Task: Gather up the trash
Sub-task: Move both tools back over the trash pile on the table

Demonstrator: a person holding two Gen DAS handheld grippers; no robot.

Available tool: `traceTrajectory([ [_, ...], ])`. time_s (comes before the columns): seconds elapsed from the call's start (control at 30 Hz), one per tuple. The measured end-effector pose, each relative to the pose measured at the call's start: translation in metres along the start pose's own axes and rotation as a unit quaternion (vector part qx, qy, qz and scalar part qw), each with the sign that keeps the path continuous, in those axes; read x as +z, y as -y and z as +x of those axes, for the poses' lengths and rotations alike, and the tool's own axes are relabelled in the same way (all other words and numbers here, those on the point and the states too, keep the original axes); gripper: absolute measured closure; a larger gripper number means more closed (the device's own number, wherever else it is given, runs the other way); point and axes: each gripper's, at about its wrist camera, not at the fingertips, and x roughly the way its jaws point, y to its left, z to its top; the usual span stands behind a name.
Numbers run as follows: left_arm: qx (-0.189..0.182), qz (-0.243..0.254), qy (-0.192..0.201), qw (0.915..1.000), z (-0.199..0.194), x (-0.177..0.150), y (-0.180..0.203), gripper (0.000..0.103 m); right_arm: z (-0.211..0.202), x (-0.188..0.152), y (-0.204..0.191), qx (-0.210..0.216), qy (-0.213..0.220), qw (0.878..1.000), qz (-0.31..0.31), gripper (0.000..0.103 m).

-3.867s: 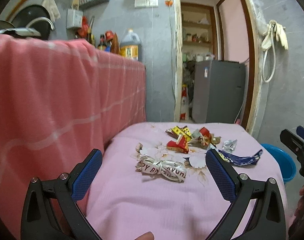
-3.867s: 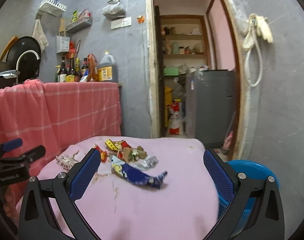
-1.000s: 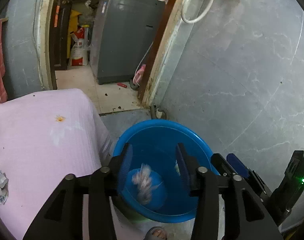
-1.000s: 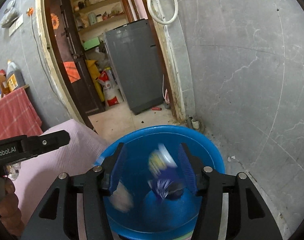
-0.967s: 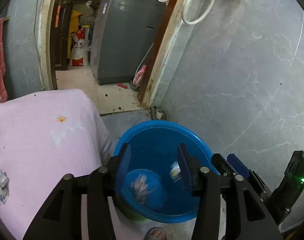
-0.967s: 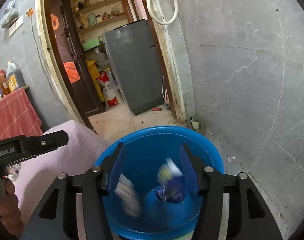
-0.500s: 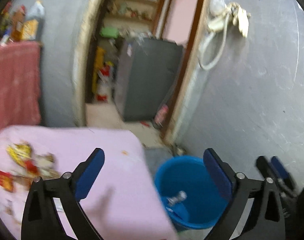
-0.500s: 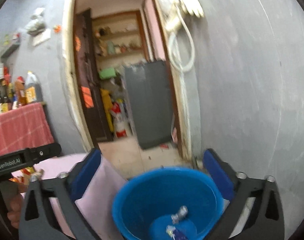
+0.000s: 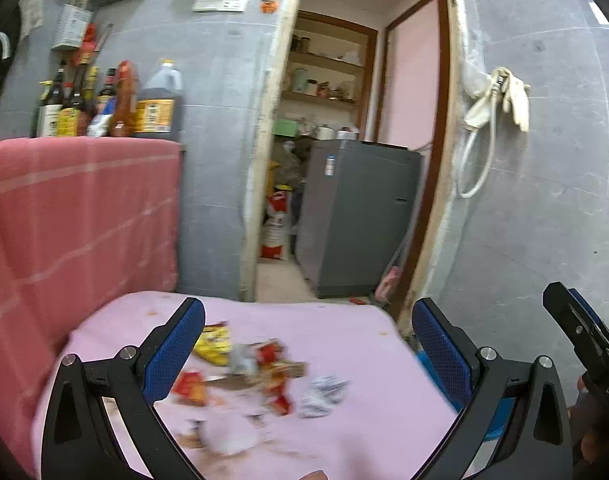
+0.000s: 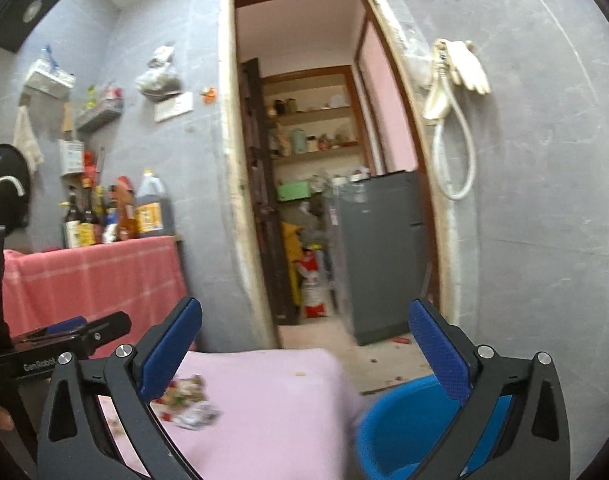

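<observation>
Facing the doorway (image 9: 344, 160), both grippers point over the pink-covered counter (image 9: 344, 340), which serves as landmark for everything below.

Behind the counter, through the doorway, stands a grey appliance (image 9: 356, 216) with a red-and-white sack (image 9: 275, 228) on the floor beside it. Left of the counter, and higher, hangs a red checked cloth (image 9: 76, 216); a row of bottles (image 9: 108, 100) stands along its top edge. Right of the counter, low beside its edge, sits the blue basin (image 10: 404, 428); in the right wrist view only its rim and near wall show, contents not visible.

On the counter top lies the remaining trash (image 9: 248, 368): a yellow wrapper (image 9: 214, 342) farthest back, red and brown wrapper scraps in the middle, a crumpled silver-white piece (image 9: 322, 394) toward the basin side, and a blurred pale piece (image 9: 224, 436) nearest the camera. Motion blur prevents finer identification.

Left gripper (image 9: 308, 354): jaws fully spread, nothing between the pads; the trash pile shows below and beyond them, not touched. Right gripper (image 10: 304, 354): jaws fully spread, empty, positioned over the counter edge with the basin under the right-hand finger. Part of the left gripper's body appears at the left margin of the right wrist view.
</observation>
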Motion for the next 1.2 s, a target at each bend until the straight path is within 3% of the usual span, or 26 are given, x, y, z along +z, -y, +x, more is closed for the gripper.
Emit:
traceTrajectory([
  [0.27, 0.055, -0.022, -0.005, 0.9982, -0.025, -0.02, -0.072, 0.001, 0.018, -0.021, -0.05, 0.042, -0.022, 0.999, -0.024, 0.0],
  [0.47, 0.072, -0.046, -0.023, 0.9961, -0.027, -0.04, -0.107, 0.002, 0.032, -0.039, -0.068, 0.054, -0.045, 0.996, -0.045, 0.0],
  [0.87, 0.069, -0.07, -0.108, 0.9892, 0.005, -0.059, -0.12, 0.002, 0.064, -0.067, -0.078, 0.053, -0.123, 0.989, -0.06, 0.0],
  [1.07, 0.062, -0.082, -0.145, 0.9841, 0.021, -0.061, -0.125, 0.003, 0.09, -0.081, -0.074, 0.051, -0.193, 0.979, -0.049, 0.0],
  [1.13, 0.057, -0.076, -0.148, 0.9844, 0.025, -0.06, -0.124, 0.007, 0.098, -0.084, -0.071, 0.056, -0.215, 0.974, -0.041, 0.0],
  [1.2, 0.049, -0.073, -0.152, 0.9844, 0.031, -0.059, -0.123, 0.018, 0.105, -0.088, -0.07, 0.064, -0.233, 0.97, -0.038, 0.006],
])
